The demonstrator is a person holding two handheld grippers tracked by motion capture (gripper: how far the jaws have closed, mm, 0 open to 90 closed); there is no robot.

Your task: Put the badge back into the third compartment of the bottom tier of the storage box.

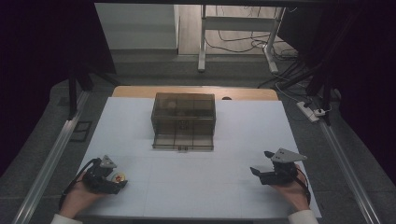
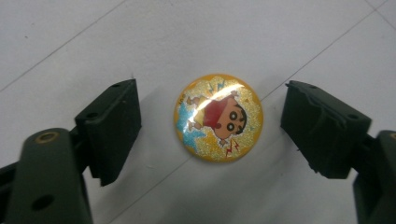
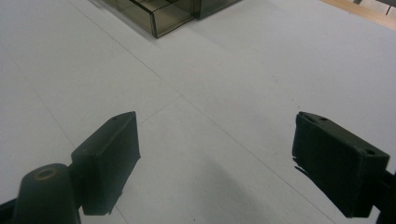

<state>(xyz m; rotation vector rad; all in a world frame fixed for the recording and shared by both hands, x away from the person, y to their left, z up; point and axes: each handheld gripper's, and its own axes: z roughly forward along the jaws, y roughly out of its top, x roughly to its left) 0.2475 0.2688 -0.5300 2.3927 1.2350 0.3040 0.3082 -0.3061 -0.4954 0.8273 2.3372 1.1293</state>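
Note:
A round yellow badge (image 2: 219, 117) with a cartoon child in a red shirt lies flat on the white table. My left gripper (image 2: 210, 123) points down over it with a jaw on each side, and neither pad touches the badge. In the high view the left gripper (image 1: 116, 178) is at the near left, with the badge (image 1: 119, 177) showing beside its tips. My right gripper (image 1: 262, 162) rests open at the near right above bare table, and in the right gripper view my right gripper (image 3: 215, 154) has nothing between its jaws.
A smoky translucent box (image 1: 183, 120) with inner compartments and a lowered front flap stands at the table's middle rear; its corner (image 3: 161, 16) shows in the right gripper view. The white table cover (image 1: 196, 186) stretches between the hands. Metal rails run along both sides.

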